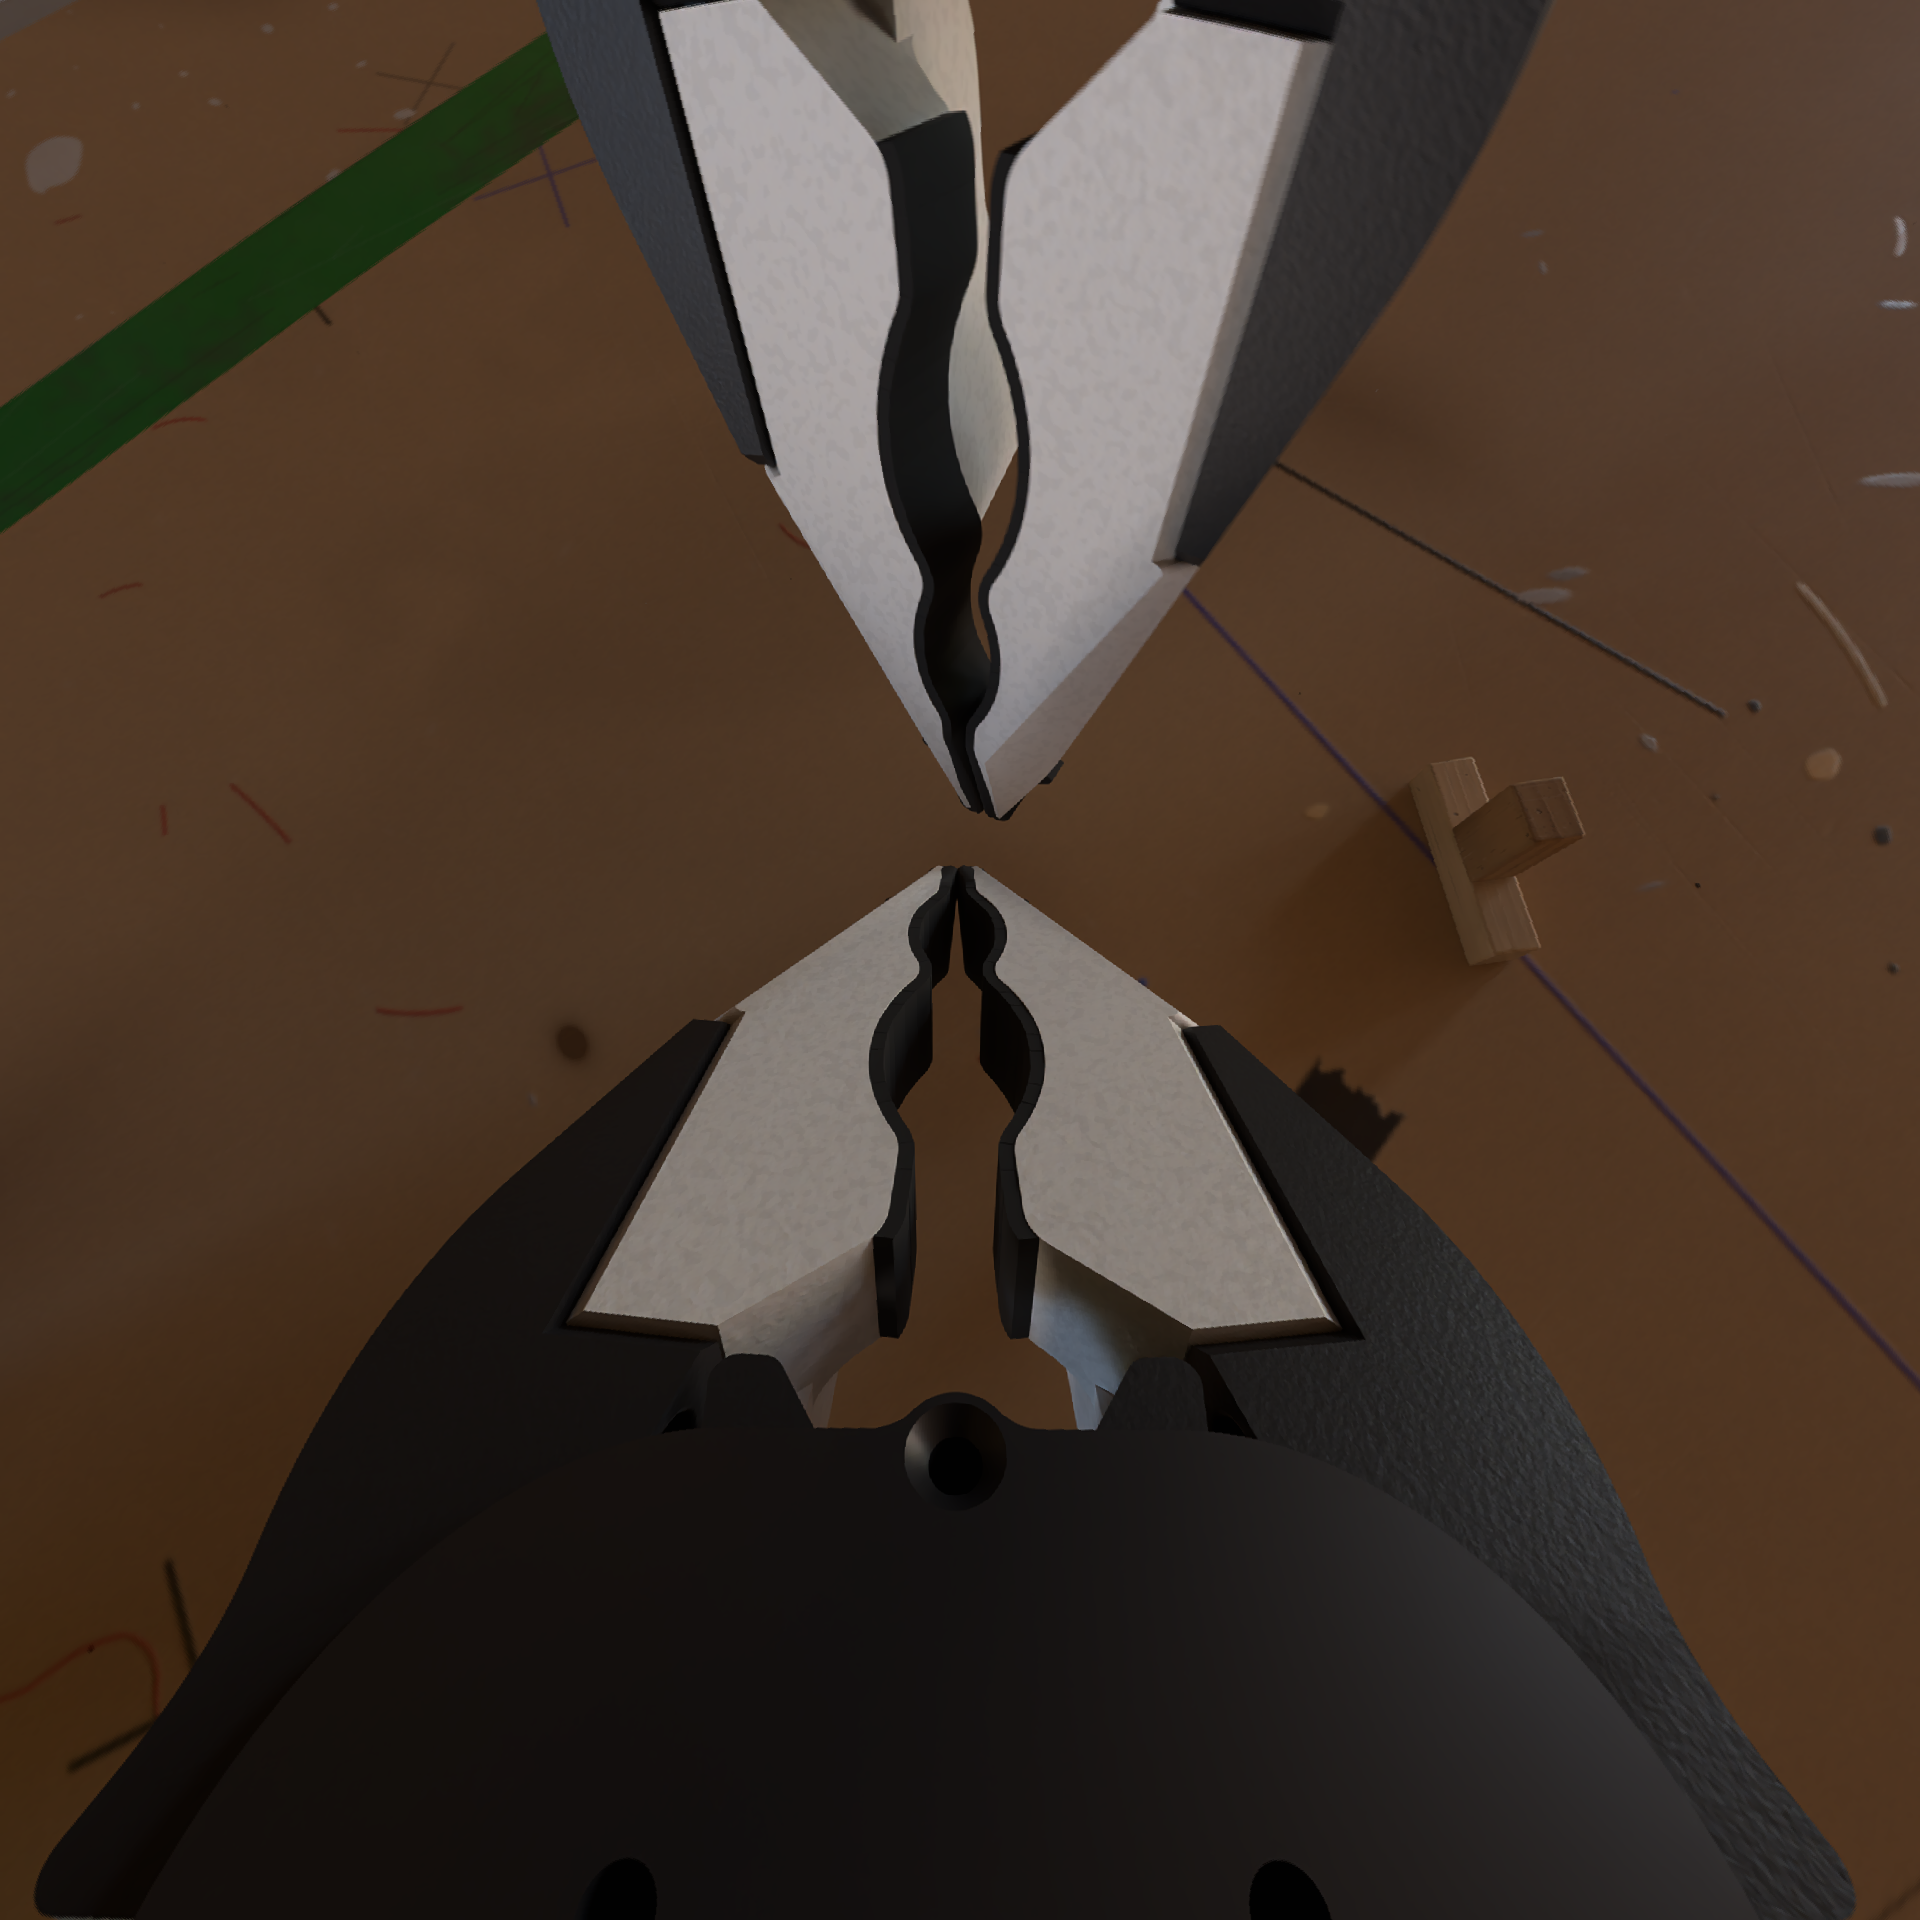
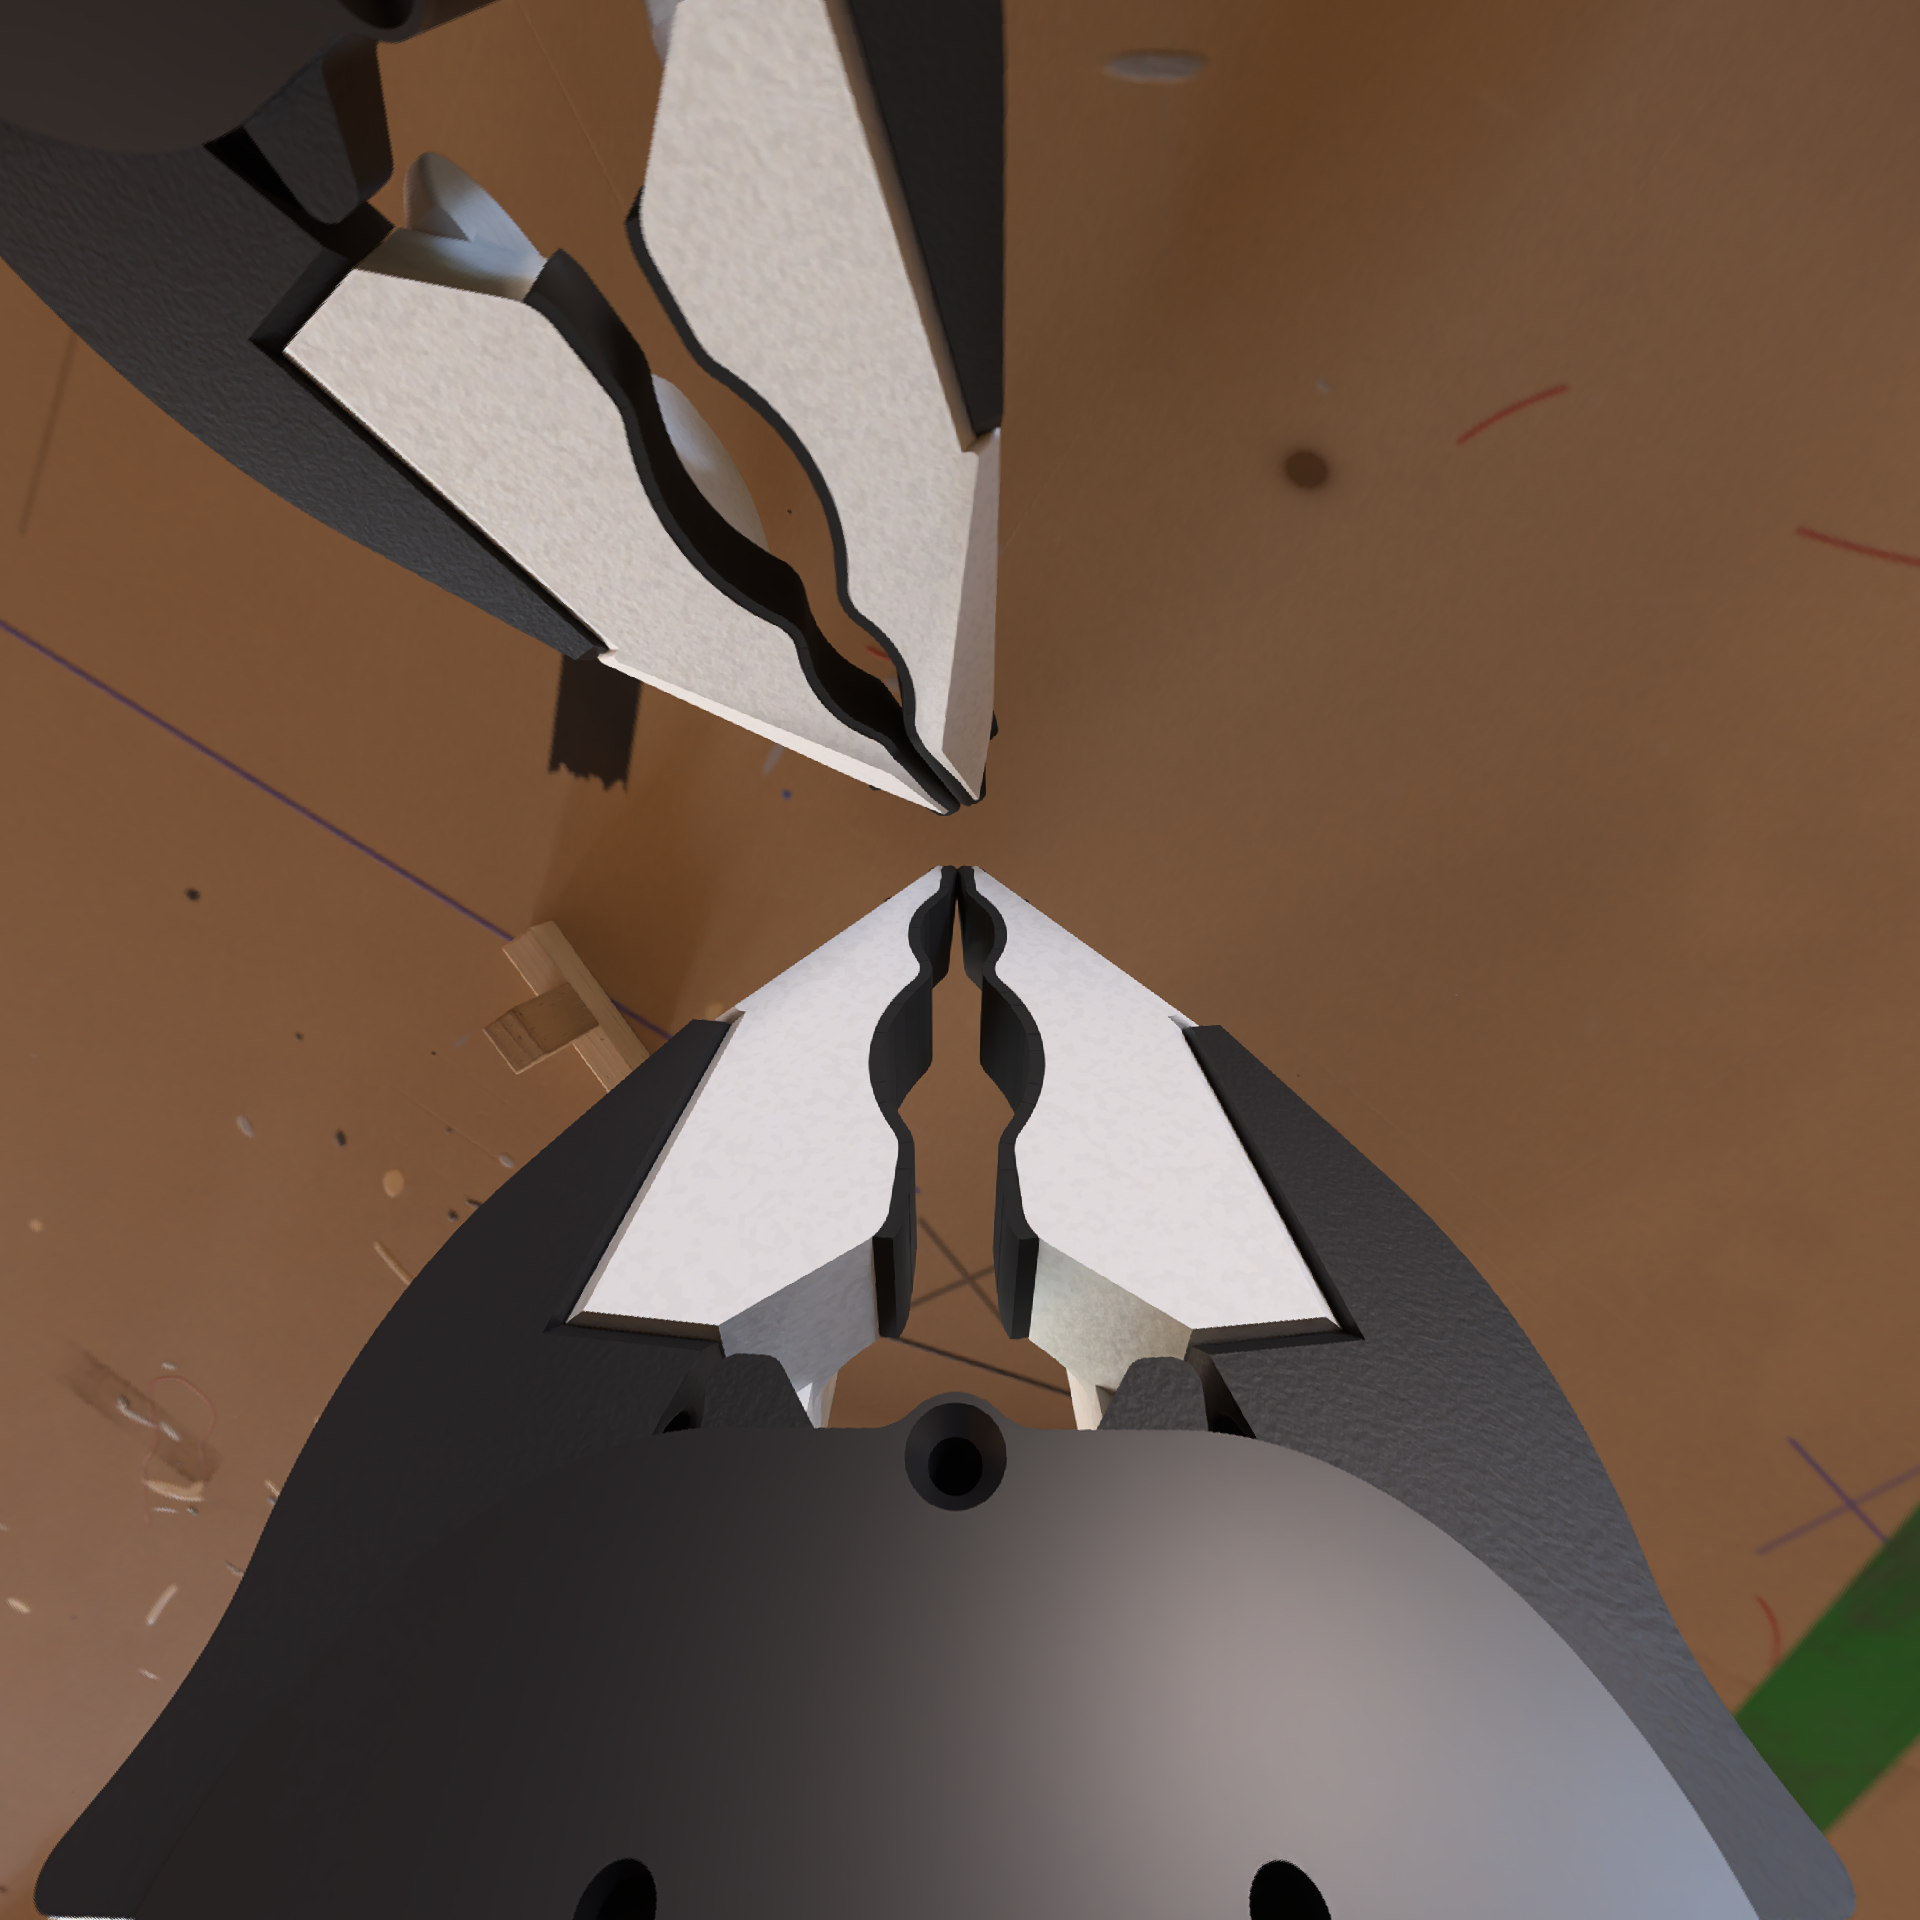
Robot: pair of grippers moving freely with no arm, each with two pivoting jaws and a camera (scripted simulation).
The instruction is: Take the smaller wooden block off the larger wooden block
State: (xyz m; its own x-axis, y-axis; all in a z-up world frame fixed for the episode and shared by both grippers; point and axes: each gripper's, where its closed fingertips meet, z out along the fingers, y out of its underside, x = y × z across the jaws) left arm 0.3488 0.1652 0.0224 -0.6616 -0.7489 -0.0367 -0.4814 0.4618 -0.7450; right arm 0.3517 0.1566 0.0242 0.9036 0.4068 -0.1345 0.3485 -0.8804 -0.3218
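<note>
The larger wooden block (image 1: 1496, 925) is a pale flat slab on the brown table, with the smaller wooden block (image 1: 1536, 831) lying across its middle. They sit to the right in the left wrist view. In the right wrist view the larger block (image 2: 551, 951) and the smaller block (image 2: 535, 1027) show at the left, partly hidden behind my right gripper's finger. My left gripper (image 1: 958, 873) is shut and empty. My right gripper (image 2: 958, 873) is shut and empty. The two grippers point tip to tip, almost touching, well apart from the blocks. Each shows in the other's view: the right gripper (image 1: 977, 805), the left gripper (image 2: 961, 800).
The brown tabletop (image 1: 416, 779) is scratched and paint-flecked. A green strip (image 1: 260, 270) runs along it, far from the blocks, and also shows in the right wrist view (image 2: 1849, 1683). A small dark patch (image 1: 1351, 1107) lies on the table near the blocks.
</note>
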